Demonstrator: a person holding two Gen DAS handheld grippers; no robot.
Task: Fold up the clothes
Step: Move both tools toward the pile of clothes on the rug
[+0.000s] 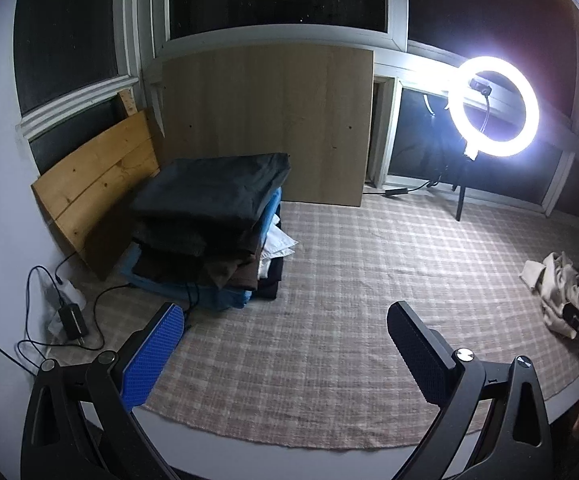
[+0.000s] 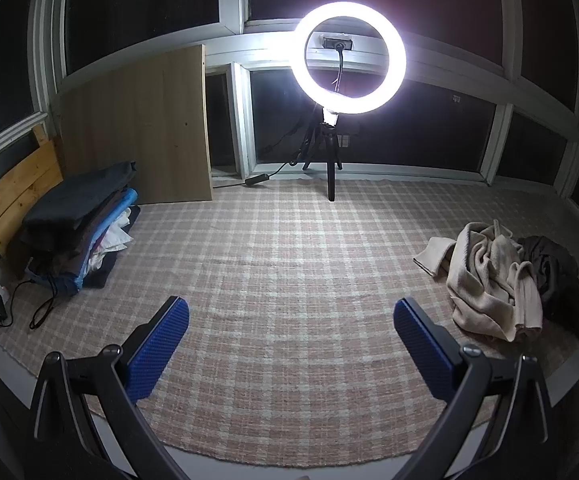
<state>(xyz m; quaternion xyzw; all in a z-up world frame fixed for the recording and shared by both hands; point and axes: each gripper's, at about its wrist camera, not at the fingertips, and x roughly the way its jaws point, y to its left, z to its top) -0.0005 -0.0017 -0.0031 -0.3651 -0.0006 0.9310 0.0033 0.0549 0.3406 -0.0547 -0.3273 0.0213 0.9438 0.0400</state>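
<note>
While a tall stack of folded clothes (image 2: 77, 224) sits by the wall at the left of the checked cloth (image 2: 289, 280), a crumpled beige garment (image 2: 489, 280) and a dark one (image 2: 557, 276) beside it lie loose at the right, so the job looks partly done with those two left. Both the left claw (image 1: 285, 344) and the right claw (image 2: 289, 340) hover above the bare middle of the cloth, fingers spread wide apart and holding nothing.
</note>
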